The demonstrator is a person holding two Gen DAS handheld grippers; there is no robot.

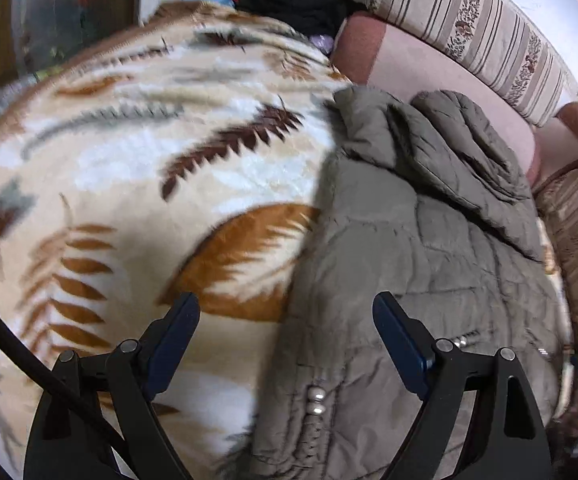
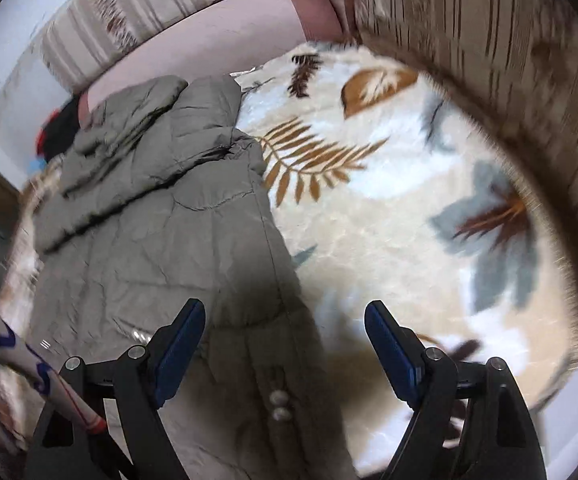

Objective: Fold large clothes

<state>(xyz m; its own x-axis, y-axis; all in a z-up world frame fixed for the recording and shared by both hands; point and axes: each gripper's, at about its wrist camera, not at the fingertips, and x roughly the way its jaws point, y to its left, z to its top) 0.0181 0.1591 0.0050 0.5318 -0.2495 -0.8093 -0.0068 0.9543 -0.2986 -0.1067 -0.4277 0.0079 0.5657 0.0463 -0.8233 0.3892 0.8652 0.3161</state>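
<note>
A grey-olive quilted coat (image 1: 417, 248) lies flat on a cream blanket with a leaf print (image 1: 129, 168). Its sleeves are folded across the upper body. Pearl-like buttons (image 1: 316, 398) sit near its lower hem. My left gripper (image 1: 287, 312) is open and empty, hovering above the coat's left lower edge. In the right wrist view the coat (image 2: 161, 220) lies at the left on the blanket (image 2: 389, 208). My right gripper (image 2: 285, 316) is open and empty, above the coat's right lower edge, near its buttons (image 2: 279, 404).
A pink sofa back (image 1: 429, 68) with striped floral cushions (image 1: 485, 28) runs behind the coat. A pile of black and red clothes (image 1: 289, 4) lies at the far end. A striped cushion (image 2: 489, 60) stands at the right. A patterned sleeve (image 2: 33, 364) shows at the lower left.
</note>
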